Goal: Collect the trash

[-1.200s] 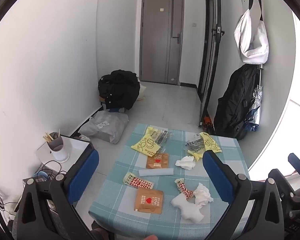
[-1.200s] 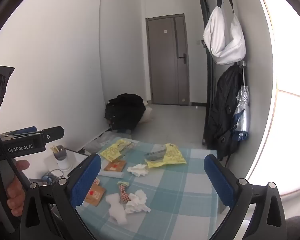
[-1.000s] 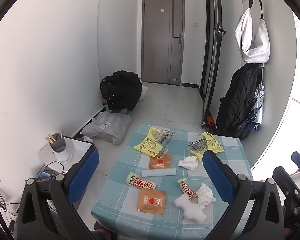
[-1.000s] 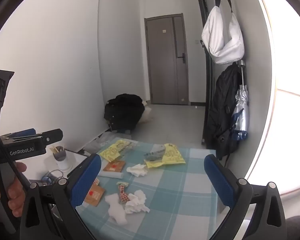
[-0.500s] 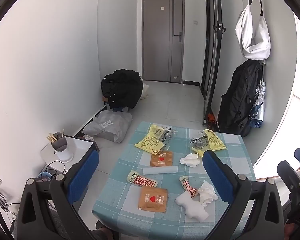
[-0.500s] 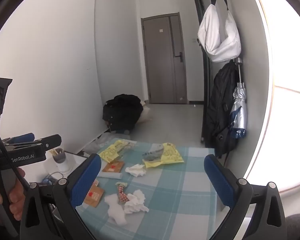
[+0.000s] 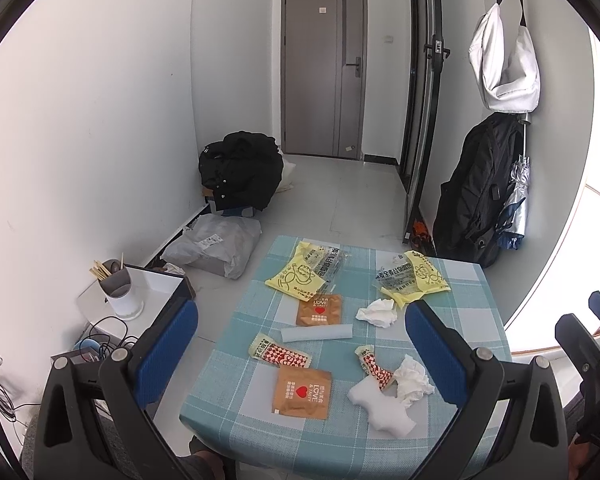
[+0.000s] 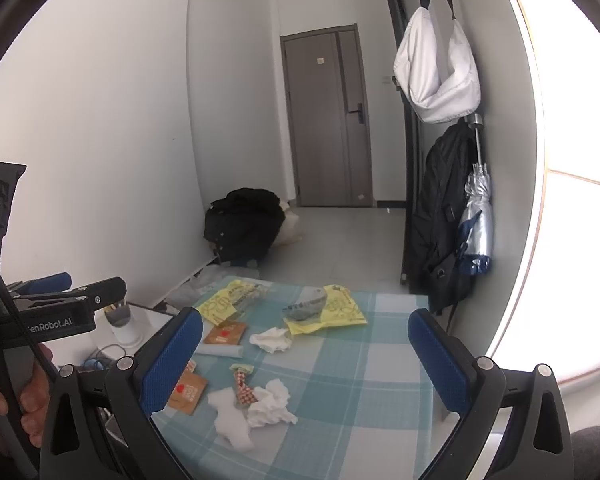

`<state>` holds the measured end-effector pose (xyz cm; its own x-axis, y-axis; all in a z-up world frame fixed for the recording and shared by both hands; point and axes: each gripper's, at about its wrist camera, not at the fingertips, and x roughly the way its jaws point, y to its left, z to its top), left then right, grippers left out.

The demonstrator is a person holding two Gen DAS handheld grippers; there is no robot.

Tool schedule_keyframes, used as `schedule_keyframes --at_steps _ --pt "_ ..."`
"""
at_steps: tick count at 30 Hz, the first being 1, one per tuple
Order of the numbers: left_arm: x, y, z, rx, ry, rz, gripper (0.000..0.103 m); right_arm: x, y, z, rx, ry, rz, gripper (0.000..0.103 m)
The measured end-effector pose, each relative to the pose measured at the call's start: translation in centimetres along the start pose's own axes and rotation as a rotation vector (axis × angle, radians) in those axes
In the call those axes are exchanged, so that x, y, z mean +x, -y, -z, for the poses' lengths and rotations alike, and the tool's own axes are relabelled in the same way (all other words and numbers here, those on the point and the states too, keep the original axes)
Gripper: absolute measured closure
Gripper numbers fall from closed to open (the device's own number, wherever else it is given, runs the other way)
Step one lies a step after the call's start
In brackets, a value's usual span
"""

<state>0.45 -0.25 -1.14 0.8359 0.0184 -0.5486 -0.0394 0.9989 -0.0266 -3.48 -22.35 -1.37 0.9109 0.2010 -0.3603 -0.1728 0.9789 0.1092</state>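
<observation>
Trash lies scattered on a small table with a blue checked cloth (image 7: 256,404) (image 8: 360,400). There are two yellow plastic bags (image 7: 304,274) (image 7: 414,278), two brown "LOVE" sachets (image 7: 303,392) (image 7: 319,309), two red-checked wrappers (image 7: 280,354) (image 7: 374,366), crumpled white tissues (image 7: 377,312) (image 7: 412,376), a white foam piece (image 7: 384,410) and a white tube (image 7: 317,333). My left gripper (image 7: 300,344) is open and empty above the table. My right gripper (image 8: 304,356) is open and empty, above the table's right part.
A white side stand with a grey utensil cup (image 7: 118,284) and cables sits left of the table. A black bag (image 7: 240,168) and a grey parcel (image 7: 216,246) lie on the floor. A black backpack and umbrella (image 7: 480,196) hang at the right wall.
Both grippers have drifted slightly back and up; the table sits a little lower and farther in both views. Nothing was picked up.
</observation>
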Motion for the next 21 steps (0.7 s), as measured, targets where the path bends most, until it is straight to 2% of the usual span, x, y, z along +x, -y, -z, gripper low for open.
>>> schedule_keyframes --at_steps 6,10,21 --pt "-0.07 -0.01 0.16 0.0 0.0 0.001 0.001 0.01 0.16 -0.09 0.003 0.002 -0.002 0.0" --pt "0.05 0.01 0.38 0.0 -0.008 0.0 0.001 -0.01 0.27 -0.06 0.013 -0.002 -0.033 0.0" --pt "0.32 -0.16 0.19 -0.013 -0.024 0.001 0.001 0.05 0.12 -0.15 0.008 0.002 -0.022 0.0"
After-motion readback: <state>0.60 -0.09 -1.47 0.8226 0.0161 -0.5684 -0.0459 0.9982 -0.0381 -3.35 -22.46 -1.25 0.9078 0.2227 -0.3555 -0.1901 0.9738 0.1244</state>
